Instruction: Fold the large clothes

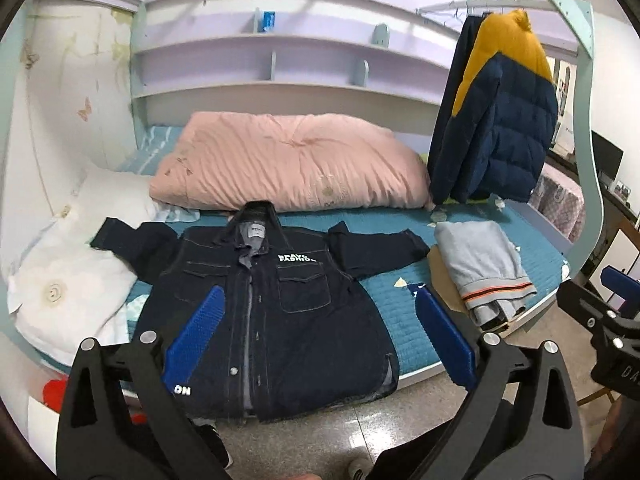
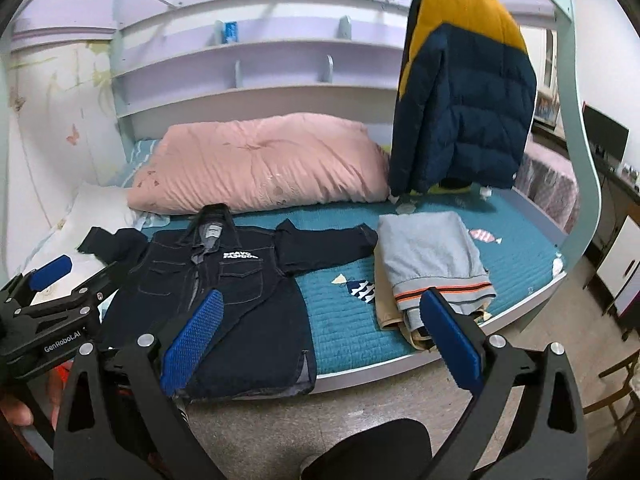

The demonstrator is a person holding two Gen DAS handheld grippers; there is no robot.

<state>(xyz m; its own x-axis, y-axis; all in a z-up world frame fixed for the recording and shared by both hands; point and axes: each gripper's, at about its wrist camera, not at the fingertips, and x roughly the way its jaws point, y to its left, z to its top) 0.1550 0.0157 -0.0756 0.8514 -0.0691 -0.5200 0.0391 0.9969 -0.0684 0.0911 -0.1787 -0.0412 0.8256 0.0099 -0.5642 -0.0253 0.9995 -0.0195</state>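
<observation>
A dark denim jacket [image 1: 264,308] lies spread front-up on the teal bed [image 1: 400,320], both sleeves out to the sides, its hem hanging over the front edge. It also shows in the right wrist view [image 2: 224,304]. My left gripper [image 1: 320,304] is open and empty, held off the bed in front of the jacket's lower half. My right gripper [image 2: 320,308] is open and empty, in front of the bare bed between the jacket and a folded pile. The left gripper's body shows at the left of the right wrist view [image 2: 48,312].
A folded pile with a grey garment on top [image 2: 432,260] lies on the bed's right front. A pink quilt [image 2: 256,164] lies along the back, a white pillow [image 1: 72,264] at left. A navy and yellow puffer jacket [image 2: 464,92] hangs at right. Tiled floor [image 2: 360,412] is below.
</observation>
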